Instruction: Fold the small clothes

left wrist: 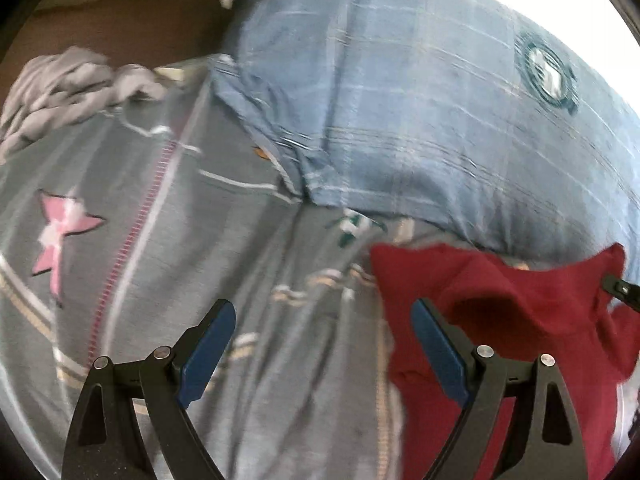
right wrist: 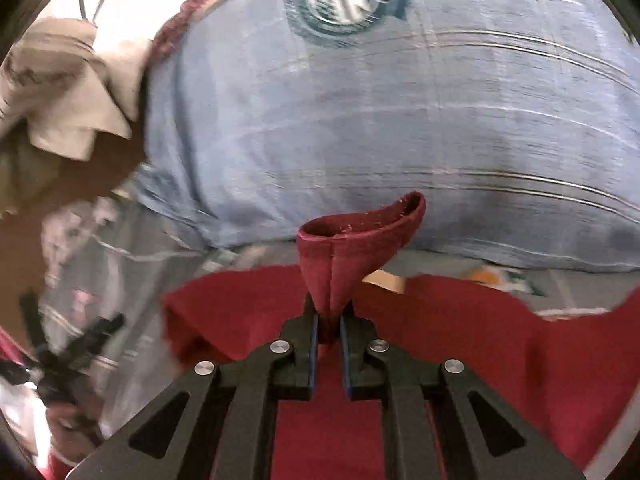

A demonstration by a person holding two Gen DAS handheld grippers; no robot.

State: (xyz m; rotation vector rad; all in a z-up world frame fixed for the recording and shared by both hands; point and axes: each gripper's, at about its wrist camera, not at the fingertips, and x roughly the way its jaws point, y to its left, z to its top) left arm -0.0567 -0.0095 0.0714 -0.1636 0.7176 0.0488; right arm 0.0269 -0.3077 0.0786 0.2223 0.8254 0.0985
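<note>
A small dark red garment (left wrist: 500, 320) lies on a grey patterned bedsheet (left wrist: 168, 240). My left gripper (left wrist: 324, 312) is open and empty, with its right finger at the garment's left edge. My right gripper (right wrist: 329, 320) is shut on a bunched edge of the red garment (right wrist: 360, 236), which sticks up between the pads; the rest of the red cloth (right wrist: 460, 344) spreads below and around it. The right gripper's tip shows at the far right of the left wrist view (left wrist: 620, 288). The left gripper shows blurred at the lower left of the right wrist view (right wrist: 72, 352).
A large blue plaid pillow (left wrist: 420, 100) with a round green emblem (right wrist: 340, 0) lies just behind the garment. A crumpled grey-white cloth (left wrist: 68, 84) lies at the left. A beige cloth (right wrist: 68, 84) sits at the back left. A pink star (left wrist: 60, 232) marks the sheet.
</note>
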